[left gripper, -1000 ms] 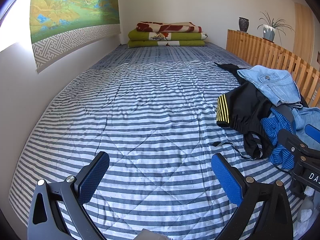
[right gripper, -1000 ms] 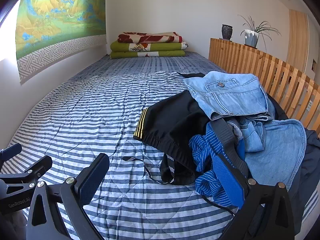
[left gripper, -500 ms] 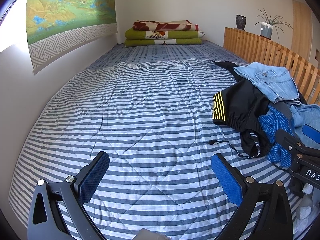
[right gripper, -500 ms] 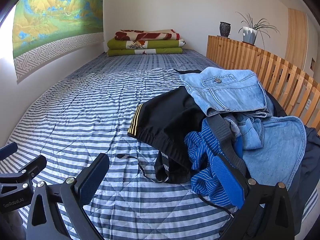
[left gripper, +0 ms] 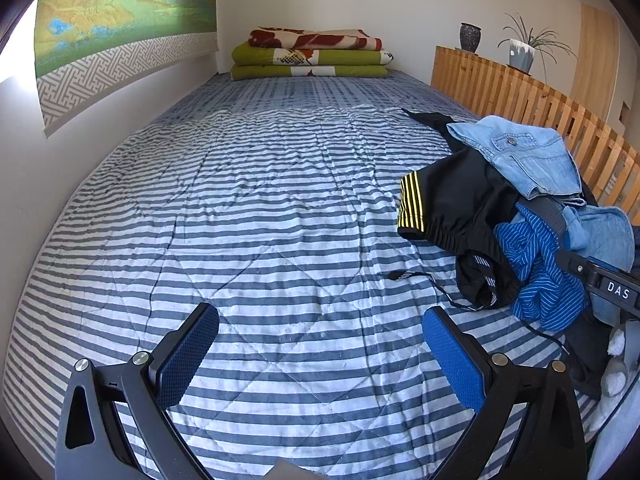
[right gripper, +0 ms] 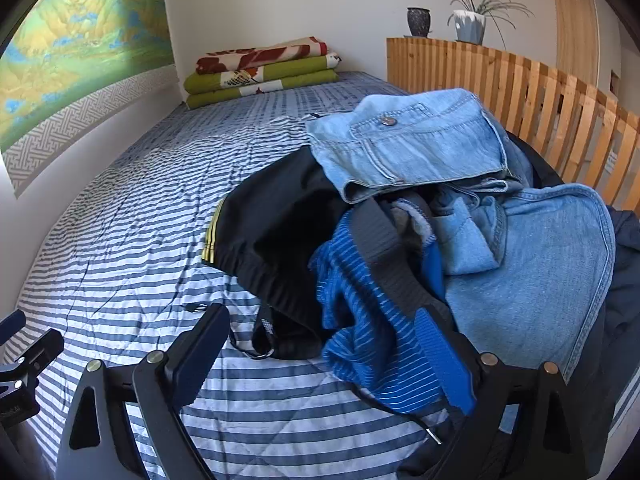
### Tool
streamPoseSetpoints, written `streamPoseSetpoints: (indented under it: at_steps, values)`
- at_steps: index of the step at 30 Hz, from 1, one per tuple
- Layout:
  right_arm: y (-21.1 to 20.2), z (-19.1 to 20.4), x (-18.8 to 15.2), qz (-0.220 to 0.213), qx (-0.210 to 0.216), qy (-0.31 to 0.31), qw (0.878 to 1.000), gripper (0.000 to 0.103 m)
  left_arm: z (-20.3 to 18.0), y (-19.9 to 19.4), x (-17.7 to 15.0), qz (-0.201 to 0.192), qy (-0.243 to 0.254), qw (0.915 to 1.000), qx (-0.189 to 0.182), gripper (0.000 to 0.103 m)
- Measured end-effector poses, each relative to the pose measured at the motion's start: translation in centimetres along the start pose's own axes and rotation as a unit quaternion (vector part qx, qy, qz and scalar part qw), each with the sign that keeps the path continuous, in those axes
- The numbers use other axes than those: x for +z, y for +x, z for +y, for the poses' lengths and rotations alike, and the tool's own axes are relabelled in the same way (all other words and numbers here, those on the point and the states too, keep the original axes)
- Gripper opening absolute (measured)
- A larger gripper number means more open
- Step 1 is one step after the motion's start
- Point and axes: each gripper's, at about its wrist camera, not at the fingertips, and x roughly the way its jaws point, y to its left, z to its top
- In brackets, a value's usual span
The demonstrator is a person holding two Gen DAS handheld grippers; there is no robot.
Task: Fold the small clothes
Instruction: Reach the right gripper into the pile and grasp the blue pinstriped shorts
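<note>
Clothes pile (right gripper: 420,216) sits heaped at the bed's (left gripper: 240,240) right edge by the slatted rail; my right gripper (right gripper: 324,344), jaws just narrowing yet gripping nothing, nears the blue striped garment (right gripper: 360,300), left gripper (left gripper: 320,348) released over bare bedding, so tangled layers risk dragging along.

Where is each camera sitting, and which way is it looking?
Left wrist: sits on the left gripper, looking down the grey-striped quilted bed; its own fingers show, plus the right gripper at the edge.
Right wrist: sits on the right gripper, looking at the heap of clothes; its fingers, just closing, straddle the blue striped garment.
Both share the folded green blankets.
</note>
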Motion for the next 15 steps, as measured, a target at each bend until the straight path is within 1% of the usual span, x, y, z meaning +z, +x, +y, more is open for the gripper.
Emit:
streamPoseSetpoints:
  at_steps: [2, 7, 8, 10, 15]
  values:
    - [0.9, -1.4, 0.2, 0.027, 0.004, 0.003, 1.000, 0.070, 0.2, 0.4, -0.1, 0.009, -0.004, 0.9999, -0.007, 0.103]
    - [3.4, -3.5, 0.1, 0.094, 0.006, -0.010, 0.996, 0.053, 0.2, 0.5, -0.3, 0.010, -0.005, 0.9999, -0.009, 0.103]
    - [3.7, -3.5, 0.0, 0.105, 0.012, -0.008, 0.994, 0.051, 0.1, 0.5, -0.3, 0.010, -0.004, 0.9999, -0.009, 0.103]
    - [3.9, -3.5, -0.2, 0.110, 0.012, -0.012, 0.994, 0.051, 0.1, 0.5, -0.5, 0.008, -0.002, 0.9999, -0.007, 0.103]
    - [4.6, -2.7, 0.5, 0.096, -0.022, -0.040, 0.994, 0.051, 0.7, 1.0, -0.7, 0.015, -0.006, 0.9999, -0.004, 0.103]
